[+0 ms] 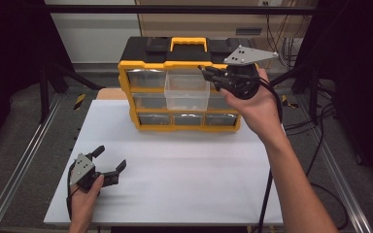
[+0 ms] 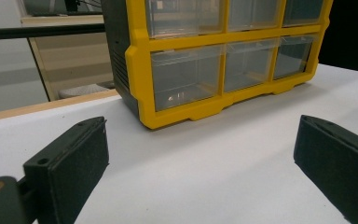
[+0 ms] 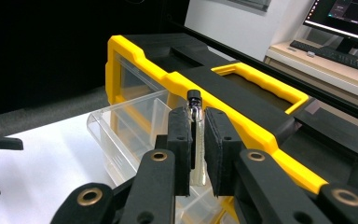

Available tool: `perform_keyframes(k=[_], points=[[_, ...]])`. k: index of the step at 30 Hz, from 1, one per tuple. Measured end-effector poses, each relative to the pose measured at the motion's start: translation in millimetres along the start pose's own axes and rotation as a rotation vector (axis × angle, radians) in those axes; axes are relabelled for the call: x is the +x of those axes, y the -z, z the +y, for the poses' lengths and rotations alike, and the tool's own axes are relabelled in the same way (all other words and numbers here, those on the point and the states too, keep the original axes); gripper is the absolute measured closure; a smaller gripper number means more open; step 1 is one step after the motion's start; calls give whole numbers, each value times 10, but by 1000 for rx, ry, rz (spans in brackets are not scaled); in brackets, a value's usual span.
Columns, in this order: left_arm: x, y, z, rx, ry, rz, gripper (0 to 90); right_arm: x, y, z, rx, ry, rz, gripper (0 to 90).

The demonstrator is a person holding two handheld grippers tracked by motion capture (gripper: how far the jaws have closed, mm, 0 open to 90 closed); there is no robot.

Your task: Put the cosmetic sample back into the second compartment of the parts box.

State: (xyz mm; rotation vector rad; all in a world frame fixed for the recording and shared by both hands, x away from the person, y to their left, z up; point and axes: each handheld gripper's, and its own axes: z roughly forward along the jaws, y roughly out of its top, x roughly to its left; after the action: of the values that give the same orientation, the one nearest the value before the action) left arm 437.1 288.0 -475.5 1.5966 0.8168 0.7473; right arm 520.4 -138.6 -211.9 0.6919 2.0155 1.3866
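Meanwhile, near the bench's front left corner, the left gripper rests with jaws spread wide and empty. Toward the back edge, the right gripper pinches a small glass vial upright over the organizer's pulled-out clear drawer. Light, slick and breakable, the vial likely wants a gentle mid-body hold.

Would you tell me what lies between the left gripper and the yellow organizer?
Bare white table, as the left gripper view shows past the open left gripper to the yellow organizer.
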Motion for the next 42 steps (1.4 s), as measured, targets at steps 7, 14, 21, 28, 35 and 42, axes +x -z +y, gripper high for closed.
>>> perform_keyframes(k=[7,14,21,28,35,42], points=[[-4,-1,2,-4,0,-4,29,22,-56,29,9,10,6,810],[2,9,7,-13,0,-1,29,54,-105,50,18,19,15,810],[-8,2,8,-10,-4,-5,29,87,-153,83,30,36,22,810],[-7,4,8,-11,-2,-4,29,136,-201,108,35,45,36,810],[-8,2,9,-11,-3,-5,29,185,-246,115,45,61,45,810],[-11,-1,8,-9,-4,-5,29,204,-269,112,61,72,50,809]])
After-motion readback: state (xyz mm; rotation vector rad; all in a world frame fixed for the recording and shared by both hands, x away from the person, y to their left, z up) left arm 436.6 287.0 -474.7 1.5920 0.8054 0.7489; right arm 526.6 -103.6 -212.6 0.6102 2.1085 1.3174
